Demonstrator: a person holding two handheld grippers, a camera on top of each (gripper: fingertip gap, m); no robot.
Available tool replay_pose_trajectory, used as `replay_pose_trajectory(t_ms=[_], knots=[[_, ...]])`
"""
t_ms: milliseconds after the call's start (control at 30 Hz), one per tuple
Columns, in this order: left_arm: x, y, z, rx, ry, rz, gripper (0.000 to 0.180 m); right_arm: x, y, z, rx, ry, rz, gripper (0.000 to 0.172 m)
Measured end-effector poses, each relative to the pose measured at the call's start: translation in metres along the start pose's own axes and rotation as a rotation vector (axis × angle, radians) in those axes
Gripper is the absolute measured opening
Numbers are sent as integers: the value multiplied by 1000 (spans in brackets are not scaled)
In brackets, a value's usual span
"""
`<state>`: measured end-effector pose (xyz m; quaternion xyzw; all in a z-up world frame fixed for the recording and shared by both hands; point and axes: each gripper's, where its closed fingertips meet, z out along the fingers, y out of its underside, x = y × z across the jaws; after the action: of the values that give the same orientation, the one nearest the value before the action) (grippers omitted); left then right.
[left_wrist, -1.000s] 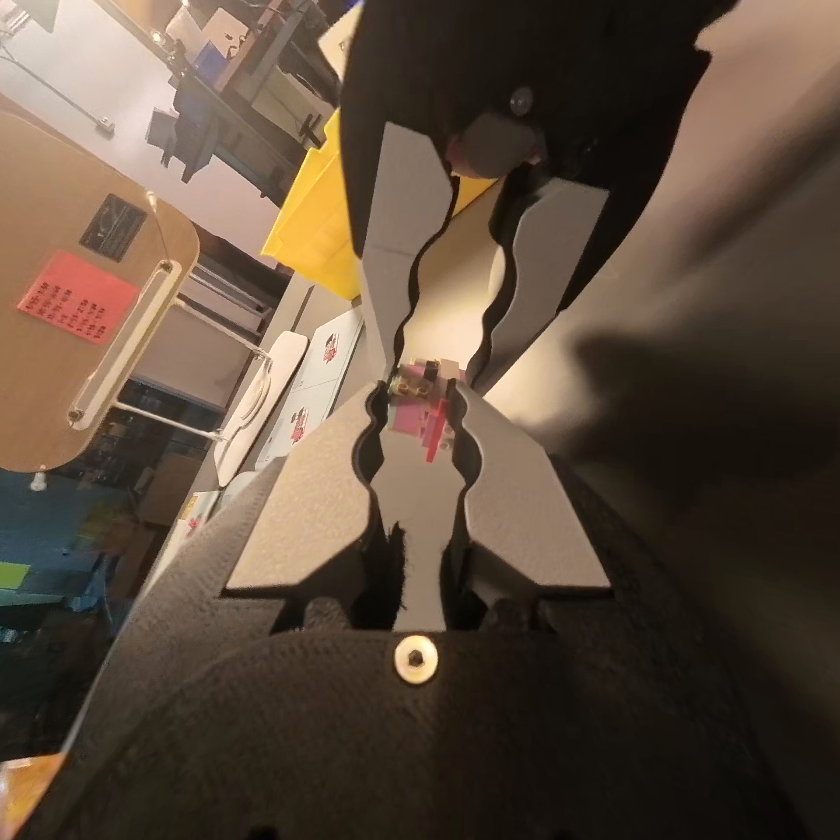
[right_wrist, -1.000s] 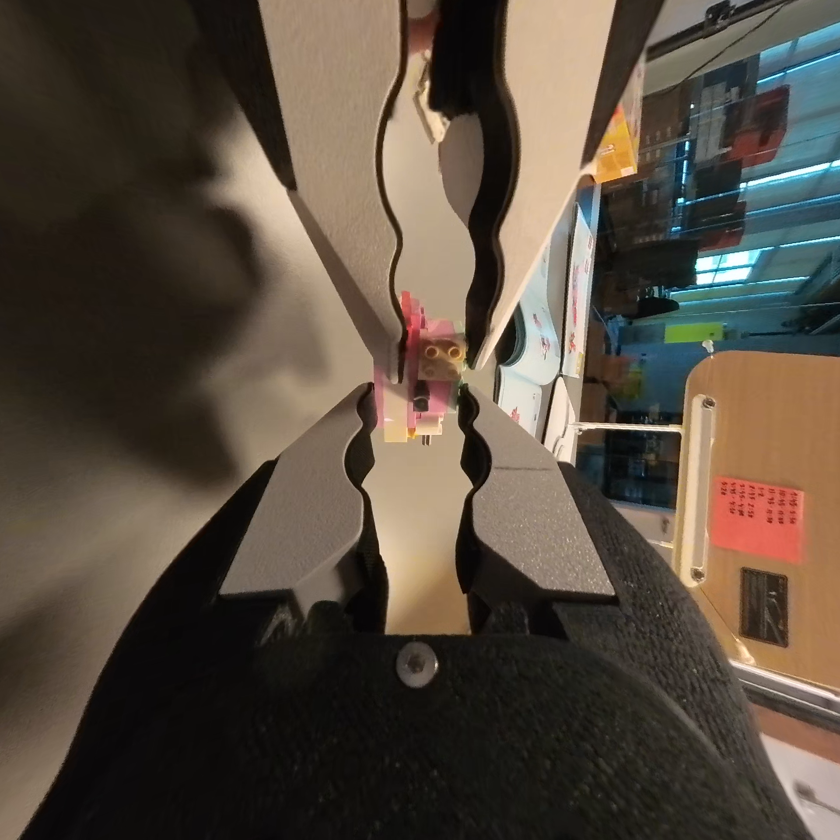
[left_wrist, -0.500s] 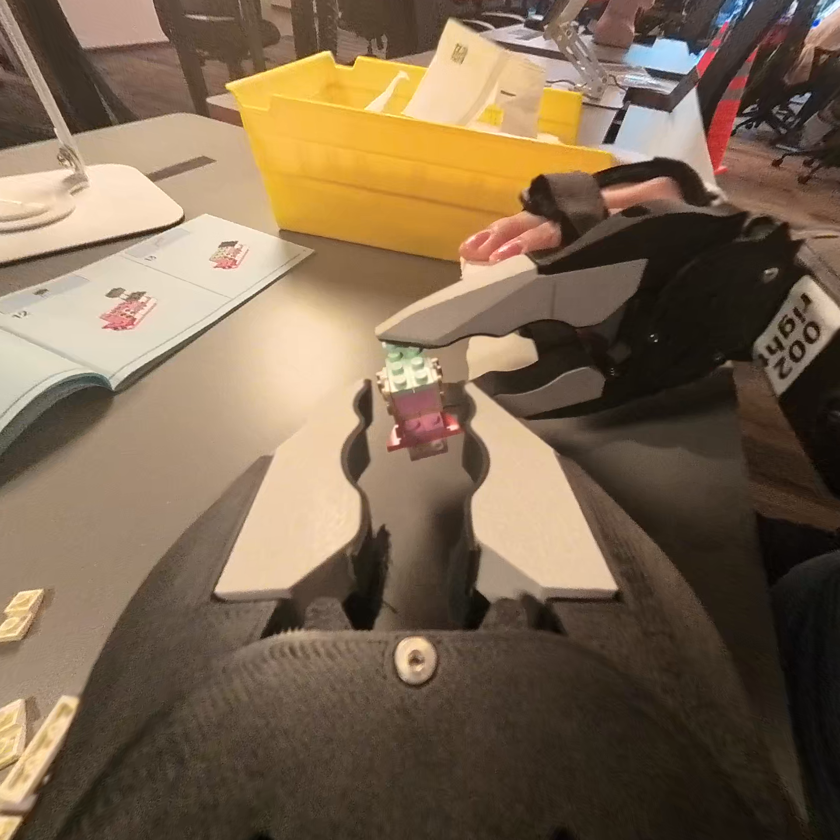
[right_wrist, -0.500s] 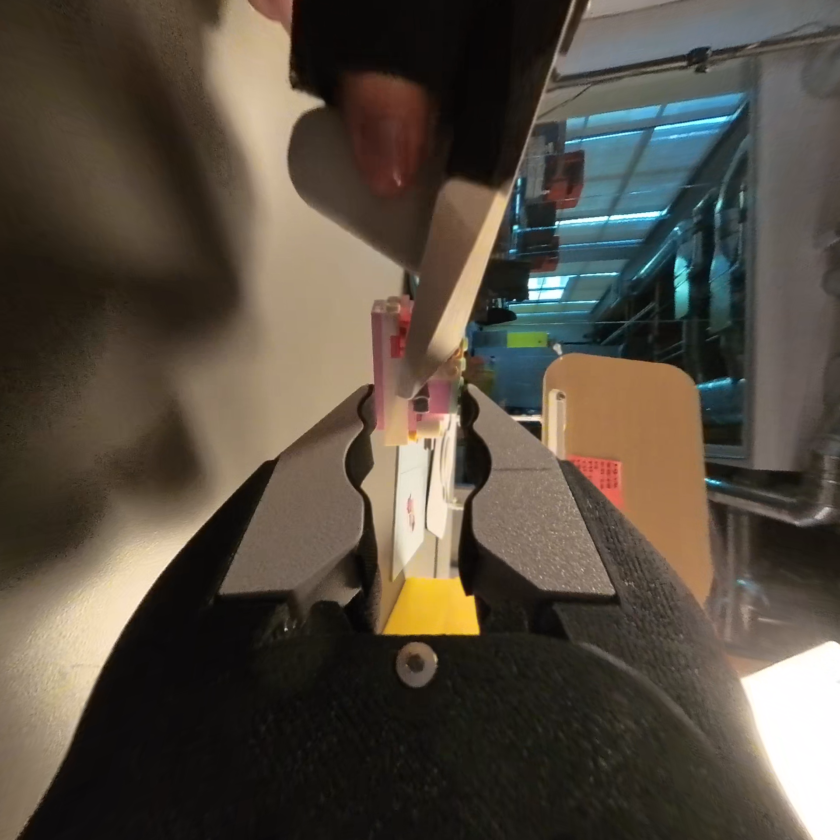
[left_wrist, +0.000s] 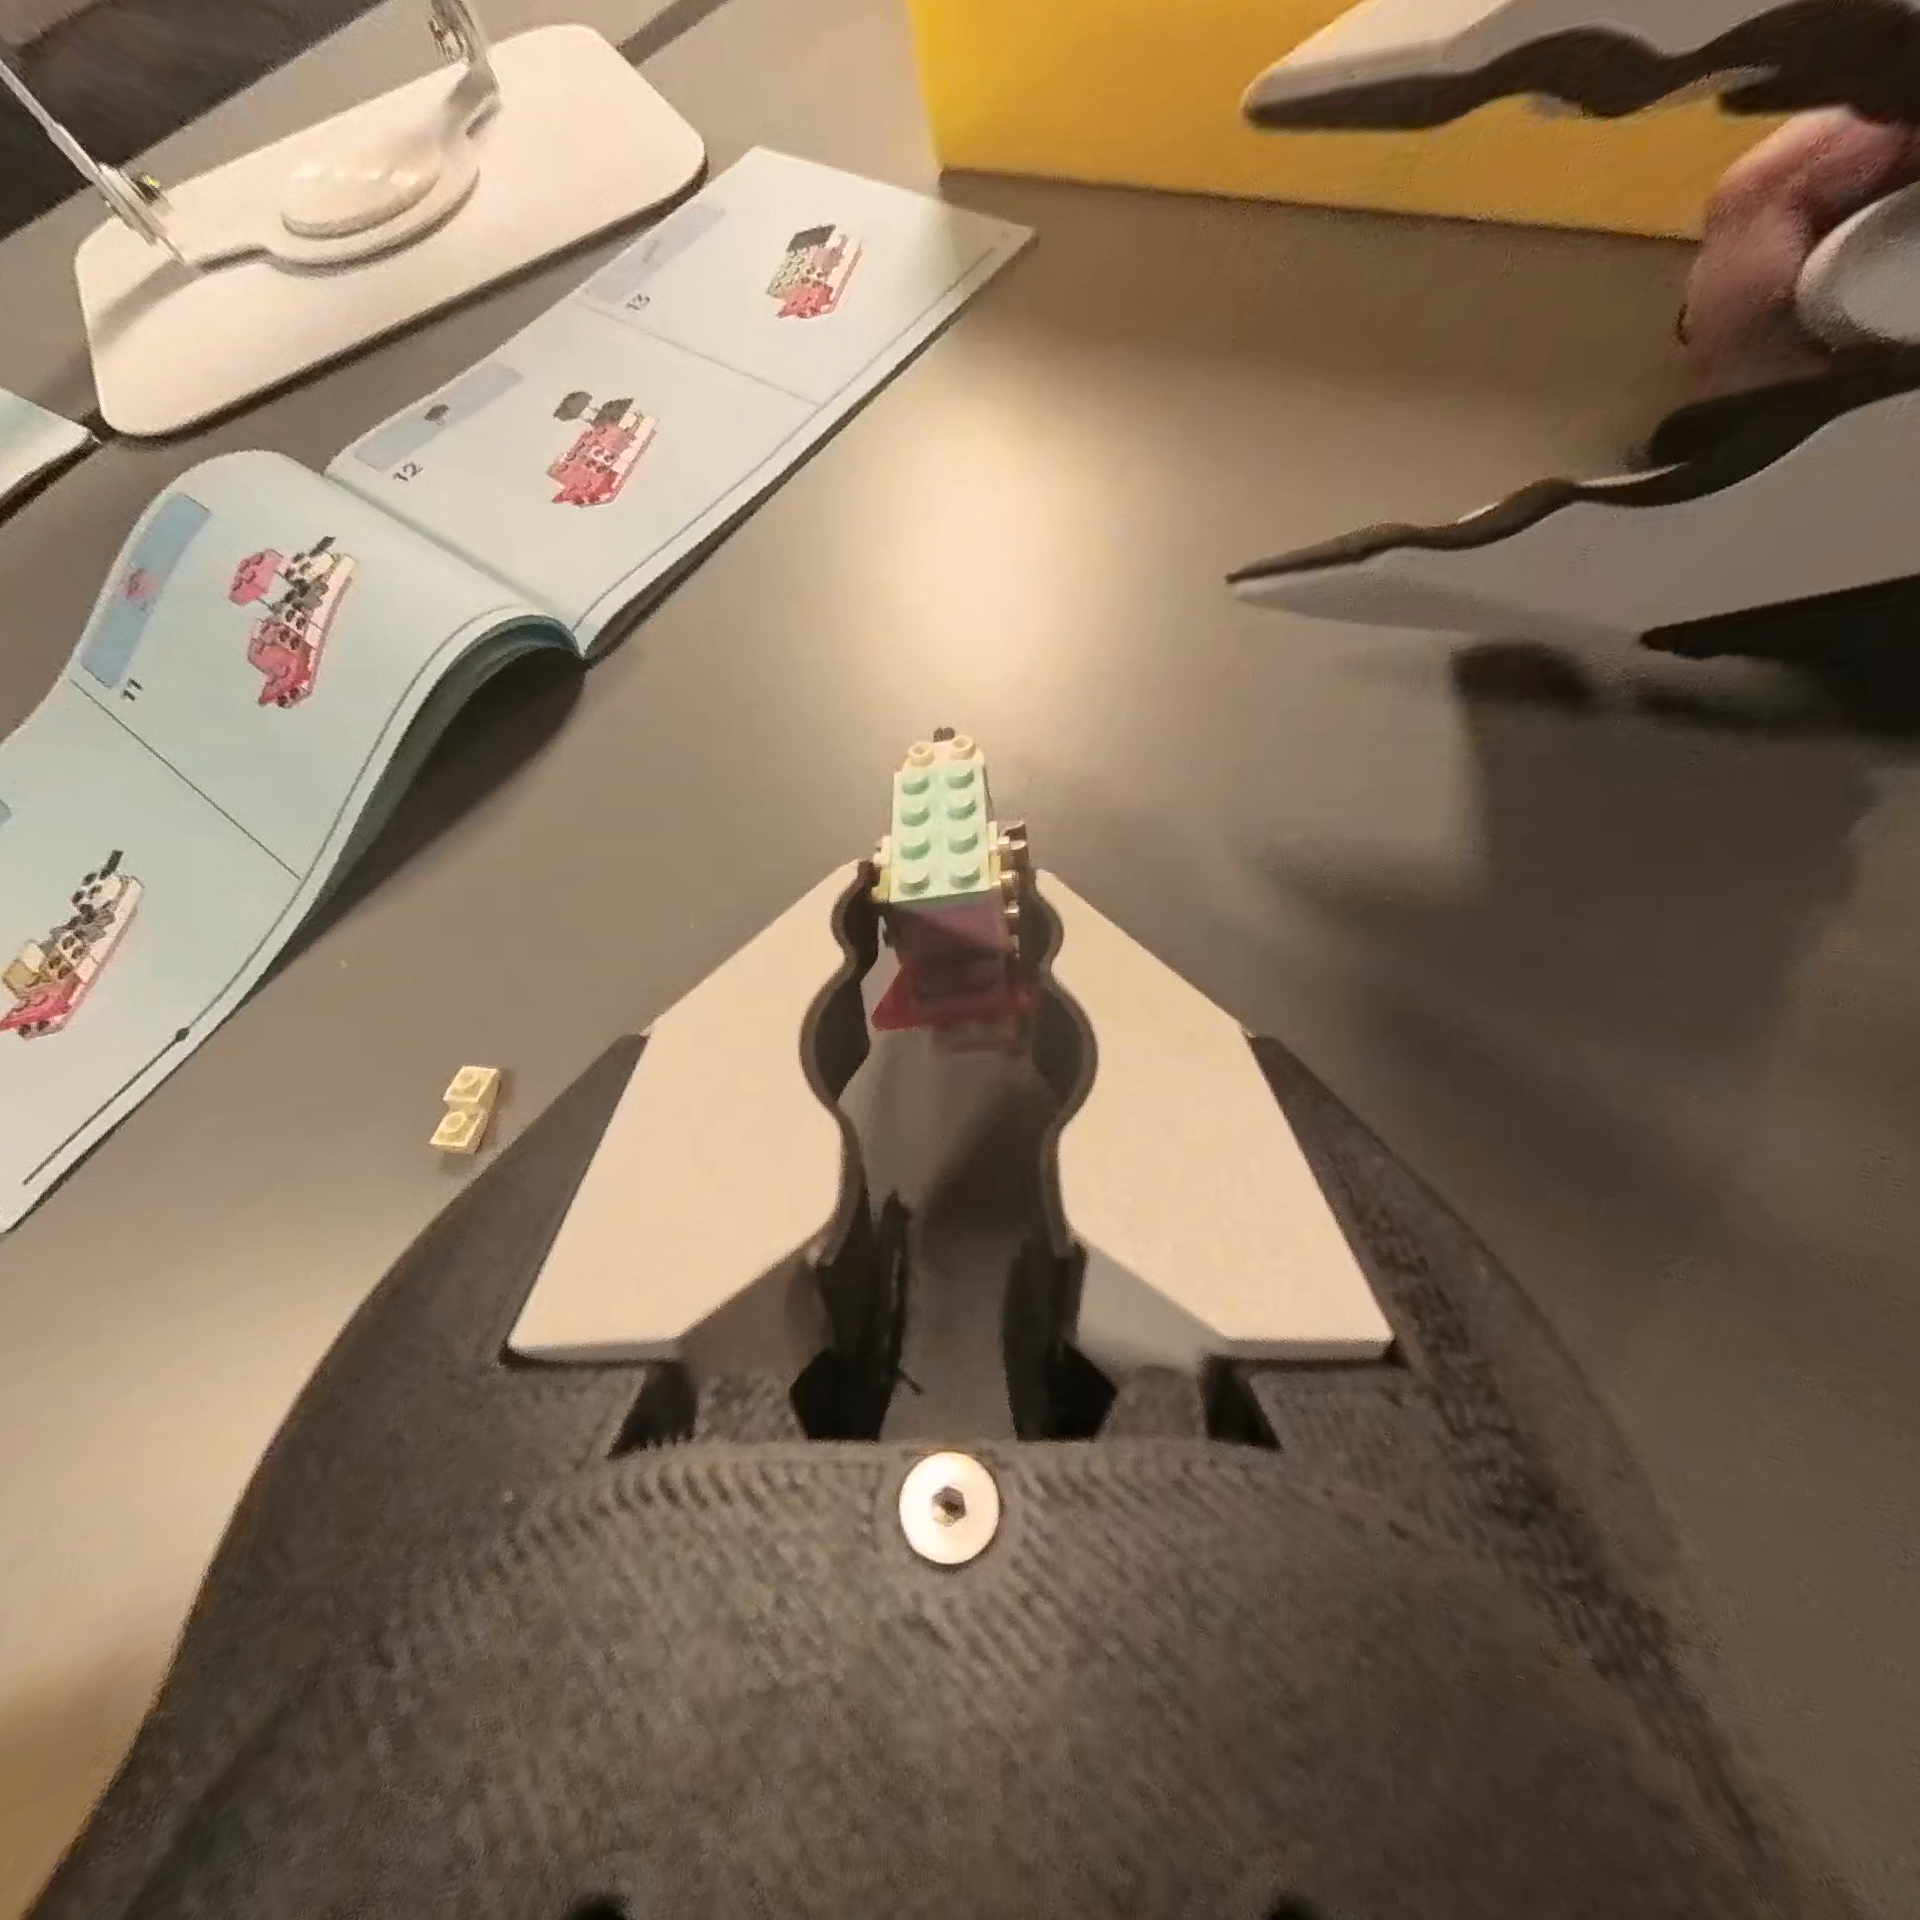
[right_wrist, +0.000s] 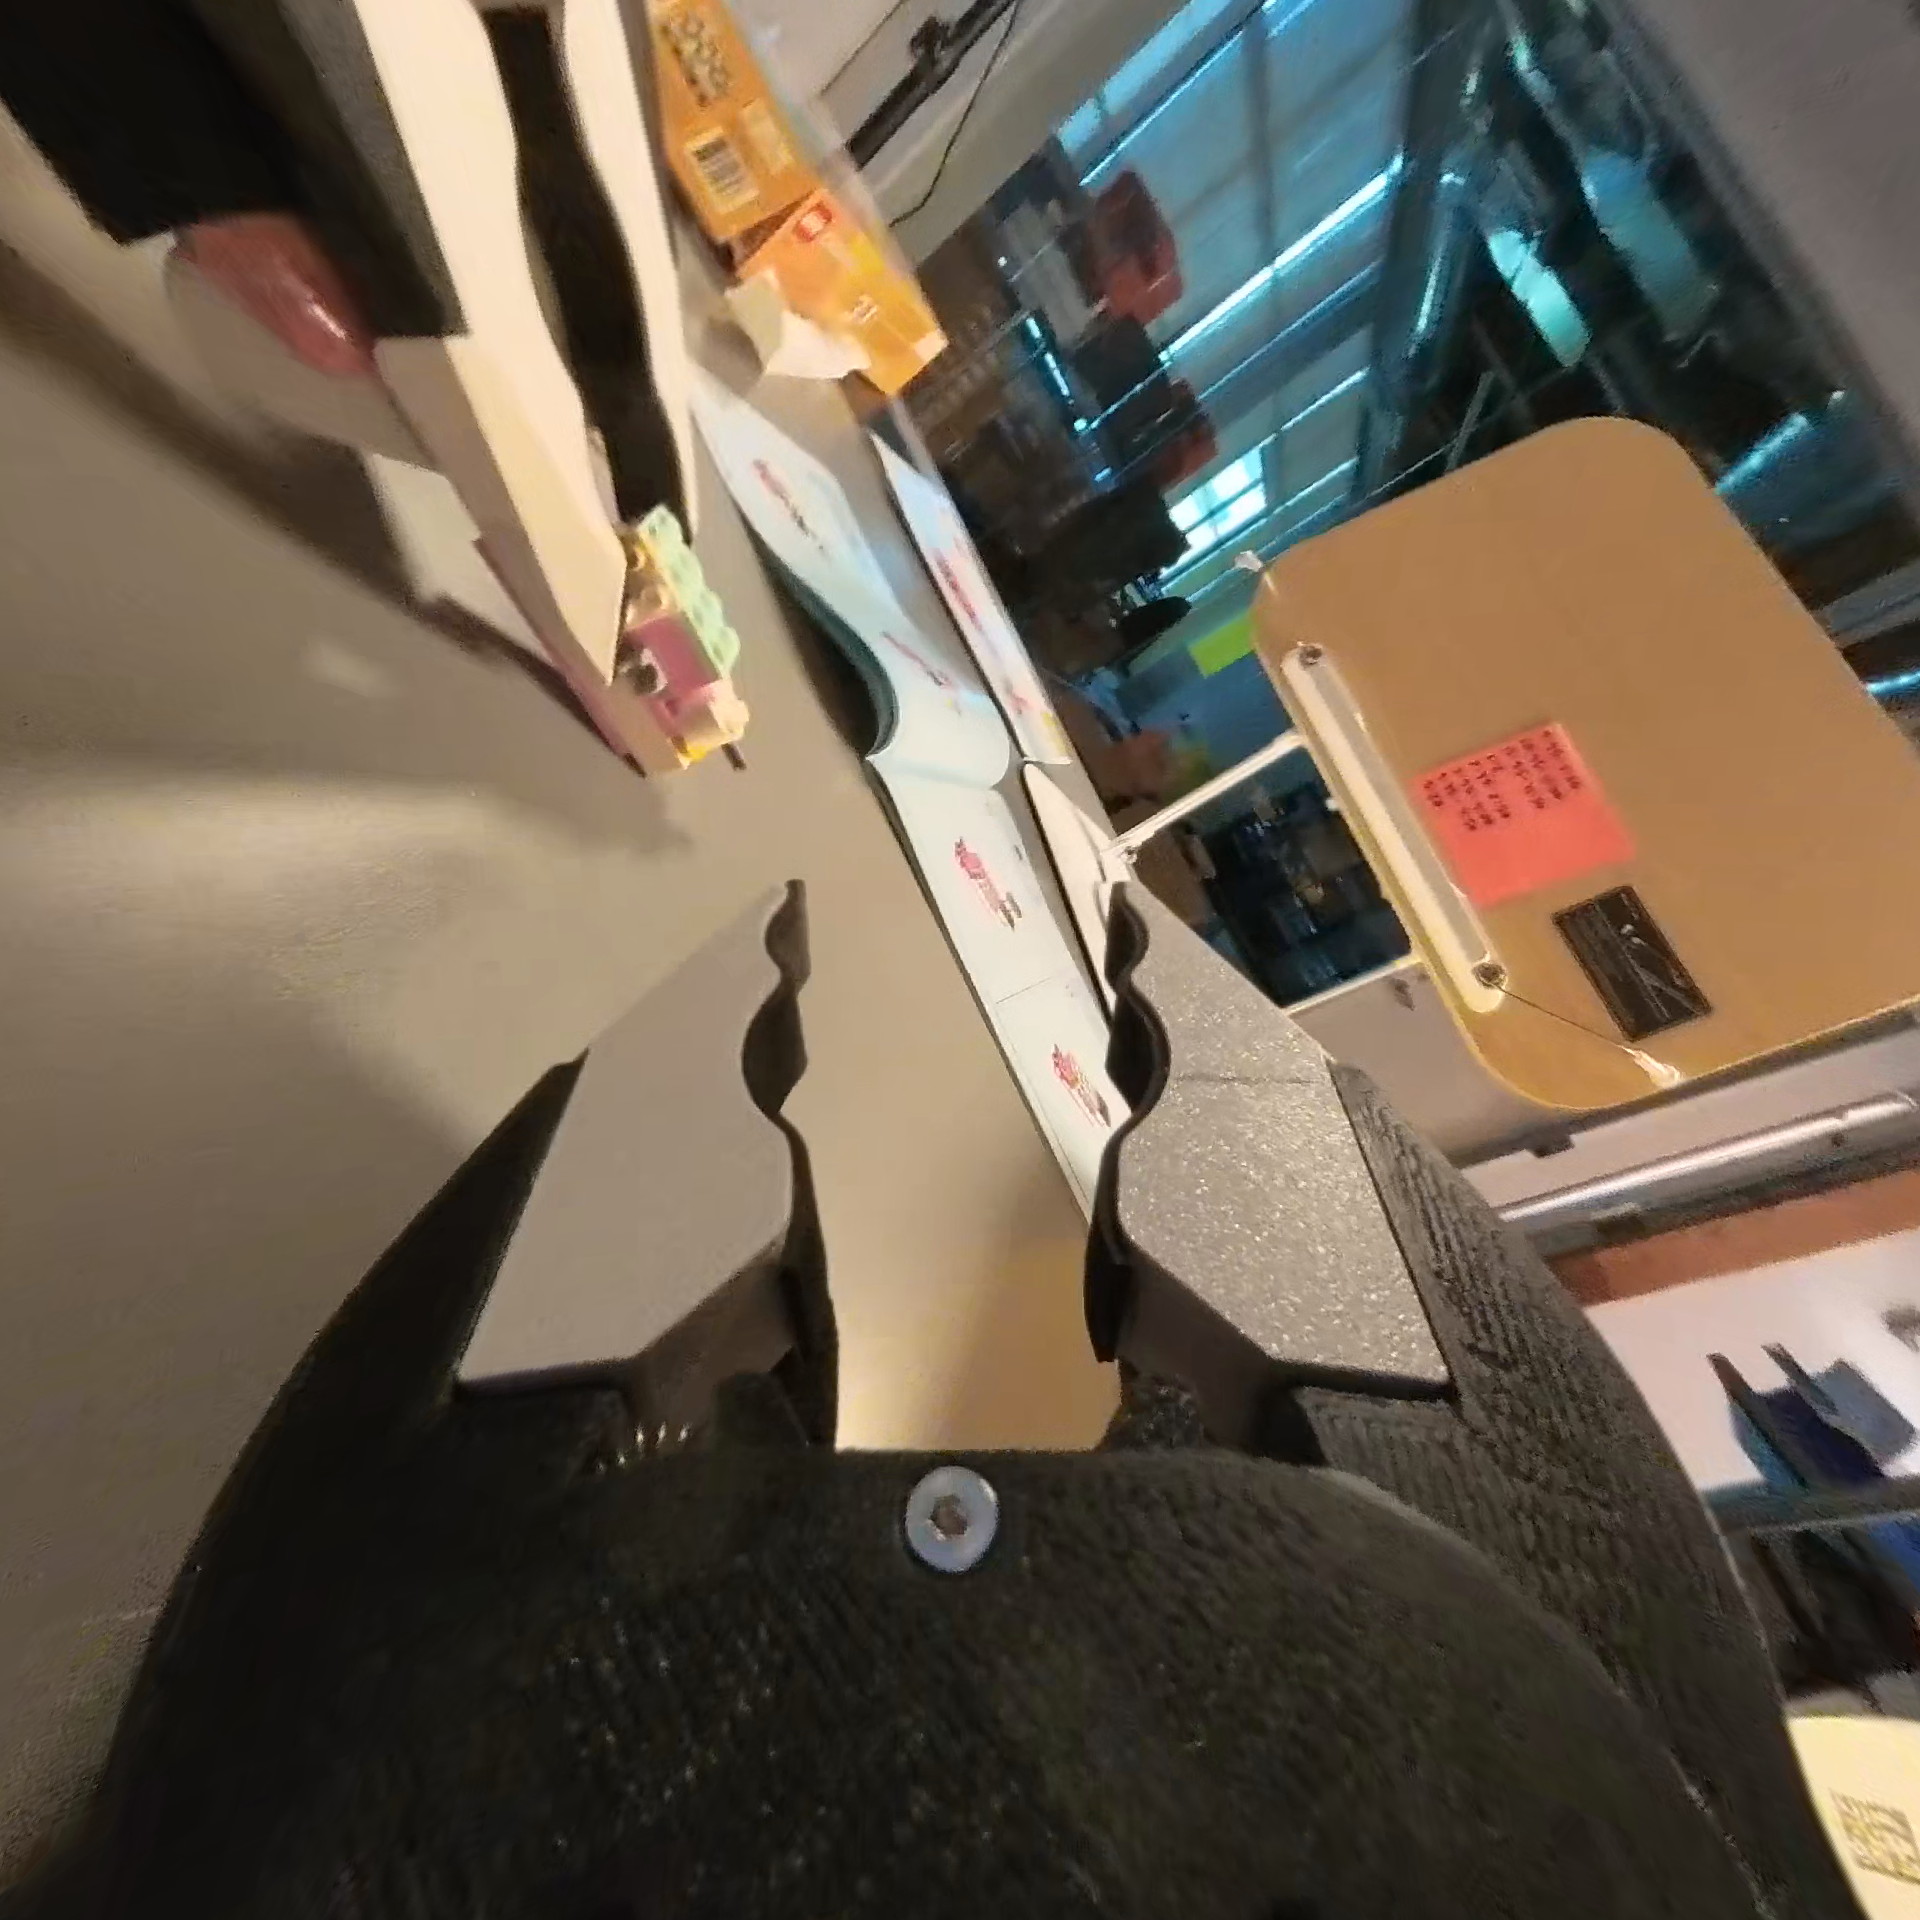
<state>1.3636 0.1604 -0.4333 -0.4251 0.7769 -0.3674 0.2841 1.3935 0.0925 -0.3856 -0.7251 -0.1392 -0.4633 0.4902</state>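
Half a second earlier both tools had crowded the little brick model; now the right gripper (right_wrist: 951, 940) had pulled away, jaws spread wide and bare, nothing between them but grey tabletop (left_wrist: 1195, 436). And the left gripper (left_wrist: 948, 899) had the piece to itself! Its two pale fingers (left_wrist: 748, 1039) were pinched in on the brick model (left_wrist: 945, 831), pads pressing its pink and purple lower part from either side, while the mint-green studded brick on top jutted forward past the fingertips. So the model's long axis ran straight ahead, along the line of the left fingers, its far end capped by a small cream piece.

Just off the left tool's left finger, down on the table, lay a small cream plate piece (left_wrist: 464, 1110). Further out on that same side spread an open light-blue instruction booklet (left_wrist: 582, 416), and beyond it a white stand base (left_wrist: 395, 197). Ahead and to the right hovered the right tool, well apart from the model, a person's fingertip showing on its handle. Behind it, at the far edge, sat a yellow bin (left_wrist: 1091, 114).

From the right tool's own view, the model sat ahead and off to its left, clamped at the tips of the other tool; clearly the left one was nearer, being the one that held it.
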Motion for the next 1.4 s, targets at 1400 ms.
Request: replay_pose_trajectory(t_ms=[1400], knots=[[11, 17, -5, -80, 98, -120, 55, 12, 10, 4, -29, 32, 146, 49]])
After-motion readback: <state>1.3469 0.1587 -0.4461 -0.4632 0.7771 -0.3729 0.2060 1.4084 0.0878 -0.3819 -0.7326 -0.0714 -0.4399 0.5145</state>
